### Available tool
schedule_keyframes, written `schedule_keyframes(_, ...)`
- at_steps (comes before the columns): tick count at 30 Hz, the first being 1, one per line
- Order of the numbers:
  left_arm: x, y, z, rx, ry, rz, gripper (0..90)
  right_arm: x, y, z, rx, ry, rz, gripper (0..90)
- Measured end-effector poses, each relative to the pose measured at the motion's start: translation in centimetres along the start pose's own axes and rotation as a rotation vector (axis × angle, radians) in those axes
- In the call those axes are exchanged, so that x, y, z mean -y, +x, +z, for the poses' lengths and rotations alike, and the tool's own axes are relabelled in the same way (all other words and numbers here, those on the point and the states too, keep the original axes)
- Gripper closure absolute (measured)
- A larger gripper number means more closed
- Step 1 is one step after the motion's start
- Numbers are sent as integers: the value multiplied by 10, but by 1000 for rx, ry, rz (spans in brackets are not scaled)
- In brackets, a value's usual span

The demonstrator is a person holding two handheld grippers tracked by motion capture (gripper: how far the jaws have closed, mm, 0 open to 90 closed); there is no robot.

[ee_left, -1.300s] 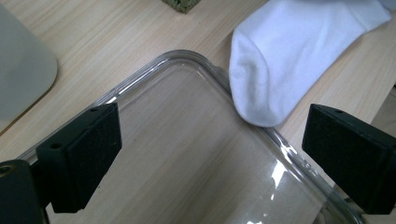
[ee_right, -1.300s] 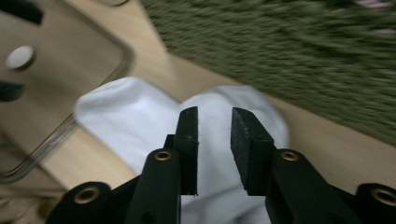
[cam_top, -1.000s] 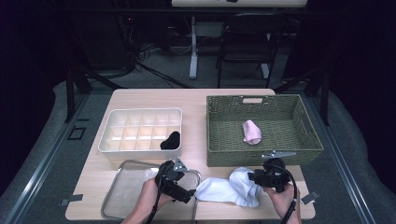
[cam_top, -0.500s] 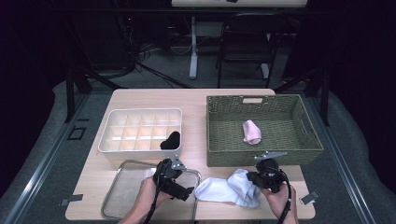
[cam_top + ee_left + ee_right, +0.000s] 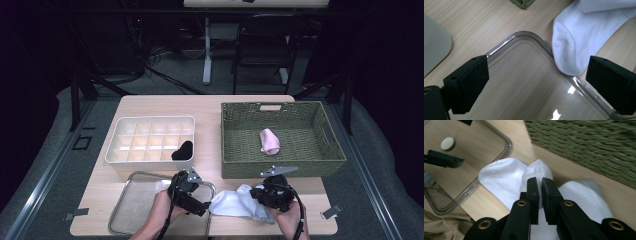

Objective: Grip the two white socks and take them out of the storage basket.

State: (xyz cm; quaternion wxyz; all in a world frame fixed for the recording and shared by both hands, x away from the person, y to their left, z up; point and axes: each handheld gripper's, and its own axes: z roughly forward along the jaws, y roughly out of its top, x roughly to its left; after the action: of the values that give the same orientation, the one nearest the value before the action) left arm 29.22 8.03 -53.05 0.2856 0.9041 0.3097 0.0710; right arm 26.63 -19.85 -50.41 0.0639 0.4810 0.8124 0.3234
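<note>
Right claw pinching sock, left claw waiting wide

Now the right claw (image 5: 538, 182) is gripping a fold of the white sock (image 5: 235, 202), lying left-right along the near worktop (image 5: 165, 107). Left claw (image 5: 536, 85), jaws wide over the clear tray (image 5: 131, 205), is facing the sock's left end.

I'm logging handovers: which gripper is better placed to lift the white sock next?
Right. The right gripper is already shut on a fold of the white sock. The left gripper is open over the clear tray, only beside the sock's toe.
</note>
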Motion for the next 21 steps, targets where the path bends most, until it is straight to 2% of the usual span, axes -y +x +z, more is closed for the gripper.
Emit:
schedule_keyframes(2, -1, -1, -1, 0, -5, 0, 48, -1, 5, 6, -24, 22, -14, 840)
schedule_keyframes(5, -2, -3, 0, 4, -6, 9, 50, 0, 10, 17, -87, 61, -42, 776)
schedule_keyframes(7, -4, -5, 1, 8, -7, 15, 53, 1, 11, 19, -110, 81, -59, 747)
schedule_keyframes(9, -4, -7, 2, 19, -8, 16, 54, 1, 9, 16, -109, 71, -48, 733)
schedule_keyframes(13, -4, -10, 5, 35, 8, 26, 54, 2, -3, 4, -59, 33, -24, 717)
schedule_keyframes(15, -5, -11, 5, 36, 9, 26, 54, 3, -8, 3, -67, 24, -1, 718)
schedule_keyframes(16, -5, -11, 5, 39, 6, 25, 54, 4, -10, 4, -59, 37, -4, 718)
schedule_keyframes(17, -6, -11, 5, 37, 4, 28, 55, 6, -10, 5, -67, 39, 5, 719)
schedule_keyframes(19, -7, -12, 5, 34, 8, 29, 57, 8, -8, 11, -76, 72, -7, 710)
schedule_keyframes(21, -8, -12, 6, 34, 5, 29, 59, 9, -6, 16, -57, 98, -12, 702)
